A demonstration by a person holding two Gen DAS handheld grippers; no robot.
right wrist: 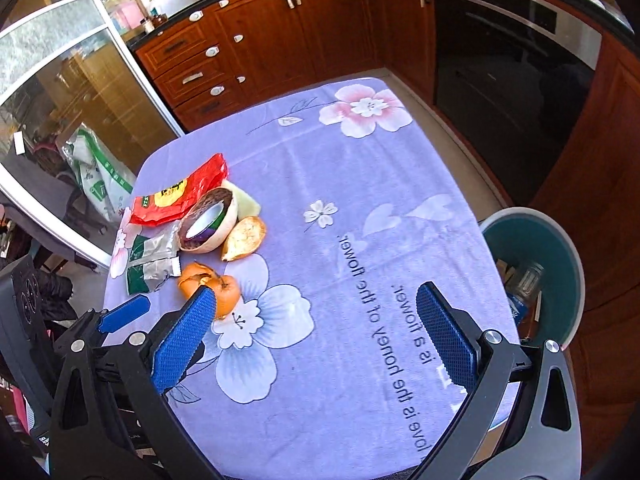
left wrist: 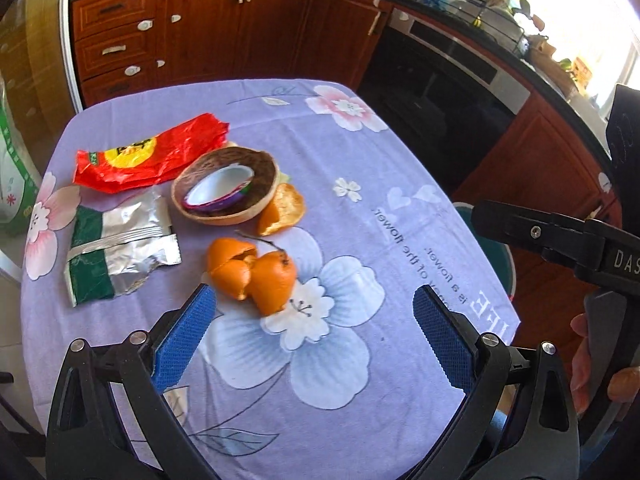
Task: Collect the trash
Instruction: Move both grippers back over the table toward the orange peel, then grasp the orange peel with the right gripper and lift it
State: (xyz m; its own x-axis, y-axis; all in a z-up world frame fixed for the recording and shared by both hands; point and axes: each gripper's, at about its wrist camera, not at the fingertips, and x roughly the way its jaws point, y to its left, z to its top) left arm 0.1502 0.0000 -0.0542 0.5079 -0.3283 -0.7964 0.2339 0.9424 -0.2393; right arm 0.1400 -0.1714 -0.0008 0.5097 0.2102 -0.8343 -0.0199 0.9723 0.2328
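Both tools hover above the bench [left wrist: 400,168], which wears a lilac flowered cloth with printed text. Left tool [left wrist: 314,320] is spread wide, nothing between its blue pads; the nearest orange peel [left wrist: 256,272] lies just ahead of its left pad. Right tool [right wrist: 316,320] is also wide and carrying nothing — in the right wrist view its left pad overlaps that same peel [right wrist: 212,284], but whether they touch can't be told.

Trash sits clustered on the far-left part of the cloth:
- red wrapper [left wrist: 148,156], crumpled, furthest back, w/ a yellow patch on it.
- coconut-shell half [left wrist: 228,188] just right of the wrapper, a white and purple cup [left wrist: 224,192] tipped inside it.
- second peel piece [left wrist: 282,210] leaning against the shell's right side.
- silver and green foil packet [left wrist: 120,248] lying flat, in front of the red wrapper, left of the near peel.
- pale yellowish scrap [right wrist: 246,202] behind the shell, seen from the right wrist cam only.

A teal bin [right wrist: 536,264] w/ a white rim stands on the floor beside the bench's right edge — some items already lie inside. Wooden cabinets [right wrist: 280,40] and a dark oven [right wrist: 512,80] line the back.
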